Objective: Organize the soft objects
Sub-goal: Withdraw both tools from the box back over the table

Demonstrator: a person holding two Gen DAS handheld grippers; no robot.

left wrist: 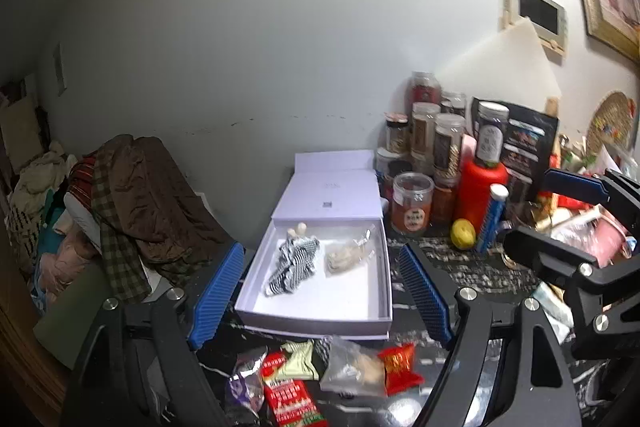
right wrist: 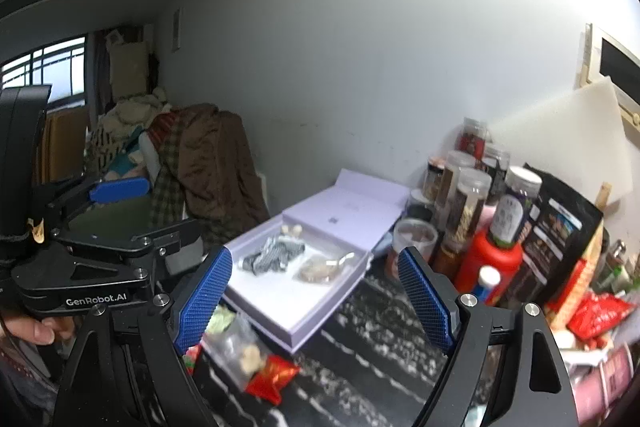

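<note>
An open white box point(left wrist: 256, 267) lies on the dark table, also in the right wrist view point(right wrist: 280, 311). In it lie a black-and-white striped soft toy point(left wrist: 294, 261) point(right wrist: 272, 255) and a clear bag with a beige thing point(left wrist: 348, 255) point(right wrist: 320, 269). Loose snack packets point(left wrist: 292, 375) and another clear bag point(left wrist: 354, 367) point(right wrist: 240, 351) lie in front of the box. My left gripper point(left wrist: 322, 291) is open and empty above the box's near edge. My right gripper point(right wrist: 314, 303) is open and empty, over the box's right side.
Jars, a red bottle point(left wrist: 480, 195) and a yellow lemon point(left wrist: 463, 233) crowd the back right. A heap of clothes point(left wrist: 132, 203) lies at the left. The right gripper's body point(left wrist: 580, 259) shows at the right of the left wrist view.
</note>
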